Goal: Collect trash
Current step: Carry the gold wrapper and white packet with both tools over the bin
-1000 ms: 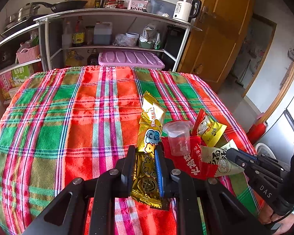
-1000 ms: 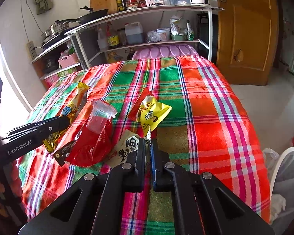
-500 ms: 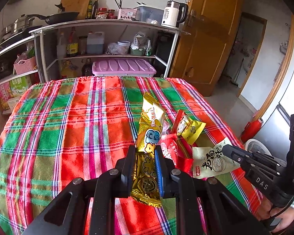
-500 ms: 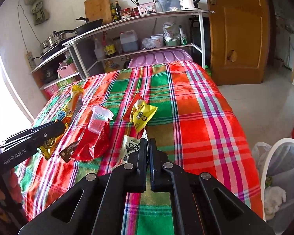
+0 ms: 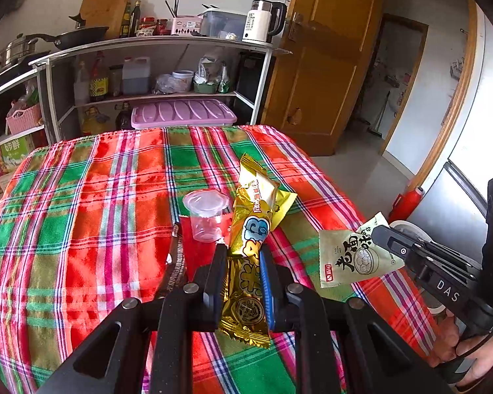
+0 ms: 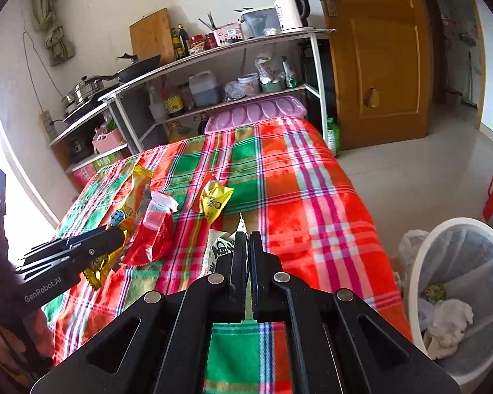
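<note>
The counter, covered in a red, green and pink plaid cloth, fills most of both views, with a metal shelf unit loaded with bottles and pans beyond its far edge at twelve o'clock and a wooden door at about one o'clock. In the right wrist view a white waste bin lined with a bag stands on the floor at four o'clock, just beside the counter's edge, with crumpled scraps inside. The left gripper is clamped on a long gold snack wrapper, which stands up between its fingers and hangs out below them, lifted clear of the cloth. The right gripper is closed tight on the edge of a pale green sachet with dark lettering; in the left wrist view that sachet hangs at three o'clock, off the cloth. On the counter, a red wrapper lies near the middle with a clear plastic cup resting on it; in the right wrist view the cup is tipped on its side. A yellow packet lies just beyond, at about eleven o'clock of the right gripper. A dark brown strip of wrapper lies touching the red one's left edge. A hand grips the right gripper's handle at four o'clock.
</note>
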### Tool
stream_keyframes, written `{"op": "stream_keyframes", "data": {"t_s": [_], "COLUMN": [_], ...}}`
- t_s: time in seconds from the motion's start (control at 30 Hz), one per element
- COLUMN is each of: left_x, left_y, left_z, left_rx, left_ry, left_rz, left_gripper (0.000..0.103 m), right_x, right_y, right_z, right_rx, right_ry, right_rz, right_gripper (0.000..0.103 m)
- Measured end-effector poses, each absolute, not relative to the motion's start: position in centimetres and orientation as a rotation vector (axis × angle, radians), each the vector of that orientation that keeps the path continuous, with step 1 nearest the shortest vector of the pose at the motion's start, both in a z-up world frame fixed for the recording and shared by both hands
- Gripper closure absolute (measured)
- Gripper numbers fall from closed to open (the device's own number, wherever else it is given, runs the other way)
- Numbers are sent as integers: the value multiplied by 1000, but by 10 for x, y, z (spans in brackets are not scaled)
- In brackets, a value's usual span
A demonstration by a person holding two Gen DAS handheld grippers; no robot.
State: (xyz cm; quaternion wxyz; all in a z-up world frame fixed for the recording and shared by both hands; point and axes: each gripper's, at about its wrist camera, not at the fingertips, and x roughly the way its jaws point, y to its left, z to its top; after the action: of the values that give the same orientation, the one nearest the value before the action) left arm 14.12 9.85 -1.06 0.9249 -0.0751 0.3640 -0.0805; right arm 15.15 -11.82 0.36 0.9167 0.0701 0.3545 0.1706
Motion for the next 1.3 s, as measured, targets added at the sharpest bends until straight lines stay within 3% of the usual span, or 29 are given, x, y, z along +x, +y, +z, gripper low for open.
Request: {"op": "stream_keyframes", "data": {"t_s": [0.67,1.3], "left_x": [137,144], "left_y": [-36,-170], "left_z": [0,-25], "left_rx": [-26,80], "left_ry": [727,776], "left_rz": [-350,-533], "left_gripper": [84,84], "right_x": [108,85], "right_y": [-241,-353], "right_z": [28,3], "right_rx": [197,230], "right_ry": [639,682], "right_rz": [140,-112], "right_gripper": [101,101]}}
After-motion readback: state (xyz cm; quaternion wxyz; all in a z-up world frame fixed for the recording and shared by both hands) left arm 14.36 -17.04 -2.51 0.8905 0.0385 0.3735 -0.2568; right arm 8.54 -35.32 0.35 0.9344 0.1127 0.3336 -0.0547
